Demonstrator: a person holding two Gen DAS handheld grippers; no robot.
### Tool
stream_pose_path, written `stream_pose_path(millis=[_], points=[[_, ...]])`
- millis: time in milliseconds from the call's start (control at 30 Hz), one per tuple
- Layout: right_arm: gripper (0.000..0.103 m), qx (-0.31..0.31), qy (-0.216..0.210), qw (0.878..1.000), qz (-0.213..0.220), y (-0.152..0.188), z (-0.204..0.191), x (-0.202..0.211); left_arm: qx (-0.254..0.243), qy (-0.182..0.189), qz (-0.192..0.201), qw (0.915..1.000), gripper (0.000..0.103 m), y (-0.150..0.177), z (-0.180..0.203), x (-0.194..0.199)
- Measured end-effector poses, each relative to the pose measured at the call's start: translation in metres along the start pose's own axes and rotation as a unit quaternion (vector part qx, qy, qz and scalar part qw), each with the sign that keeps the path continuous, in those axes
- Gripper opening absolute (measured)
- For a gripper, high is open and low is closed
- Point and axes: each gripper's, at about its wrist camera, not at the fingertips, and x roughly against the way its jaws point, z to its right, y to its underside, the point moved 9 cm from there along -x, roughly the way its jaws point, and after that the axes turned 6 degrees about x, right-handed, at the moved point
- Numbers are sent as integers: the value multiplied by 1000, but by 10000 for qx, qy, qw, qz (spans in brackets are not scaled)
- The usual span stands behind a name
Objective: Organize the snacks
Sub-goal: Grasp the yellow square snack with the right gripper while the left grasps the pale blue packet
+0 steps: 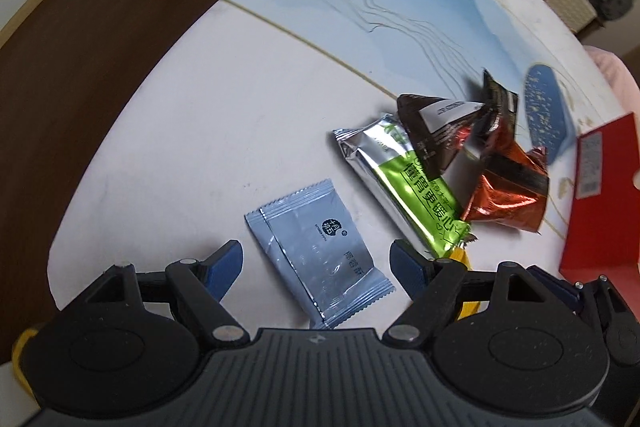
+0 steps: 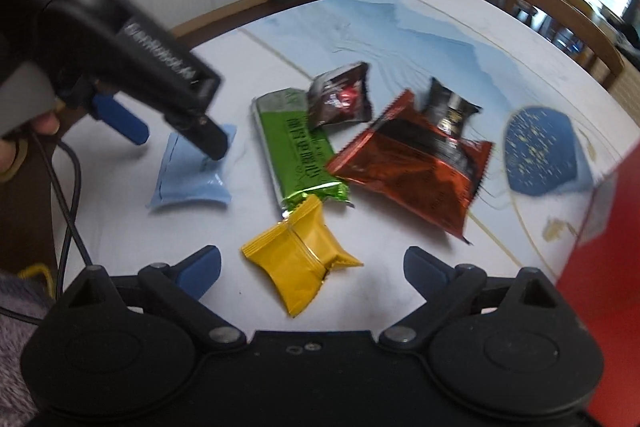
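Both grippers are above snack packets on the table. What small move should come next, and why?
Probably lower the open left gripper slightly and close on the pale blue foil packet, which already lies between its fingers; the open right gripper likewise frames the yellow foil packet.

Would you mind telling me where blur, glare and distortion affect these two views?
Left wrist view: sharp up close, glare on the green packet, table edge bowed by the fisheye. Right wrist view: motion blur throughout, worst on the left gripper.
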Motion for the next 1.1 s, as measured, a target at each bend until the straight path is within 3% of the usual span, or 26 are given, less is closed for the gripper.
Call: stream_pose_path(millis=[400,833,933,1100], points=[[87,626,-289,9976,-33,-6,-6,-17,436,-327,81,9985,81,12,3,-8],[73,756,-415,9963,-37,-4,-10,-25,371,-606,260,9971,77,21,10,-15],[68,653,-429,9969,-3,-4,-9,-24,259,-593,324,9974,63,23,13,-12],[61,525,-393,9978,11,-3,-9,-23,236,-465,340,9981,50,25,11,-8]])
